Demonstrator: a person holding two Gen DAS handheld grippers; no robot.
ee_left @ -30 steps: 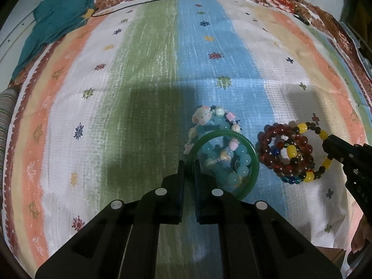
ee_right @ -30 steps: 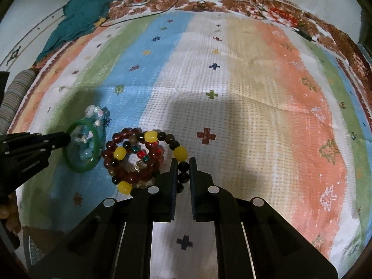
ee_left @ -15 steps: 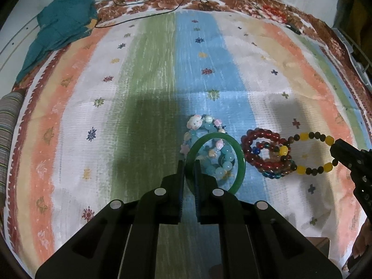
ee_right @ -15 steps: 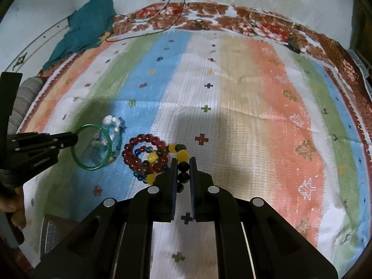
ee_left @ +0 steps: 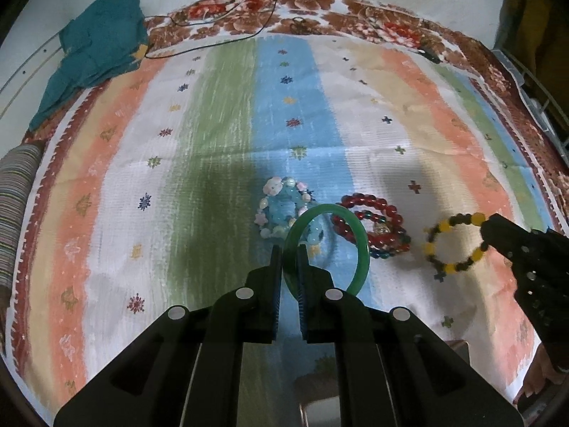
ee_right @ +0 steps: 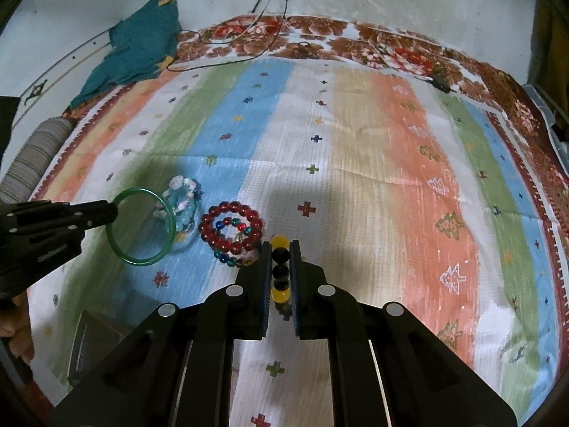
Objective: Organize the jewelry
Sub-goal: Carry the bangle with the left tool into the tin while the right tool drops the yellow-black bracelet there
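My left claw [ee_left: 287, 249] pinched the green bangle [ee_left: 355, 224], my right claw [ee_right: 281, 249] the yellow-and-black bracelet [ee_right: 281, 274]; both were lifted, the red bracelets [ee_right: 231, 229] on the bedspread [ee_right: 355, 178] at my right claw's ten o'clock.

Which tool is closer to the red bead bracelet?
Right. The right tool, holding the yellow and black bracelet, sits just beside the red bead bracelet. The left tool, holding the green bangle, is farther off, beyond the blue bracelet.
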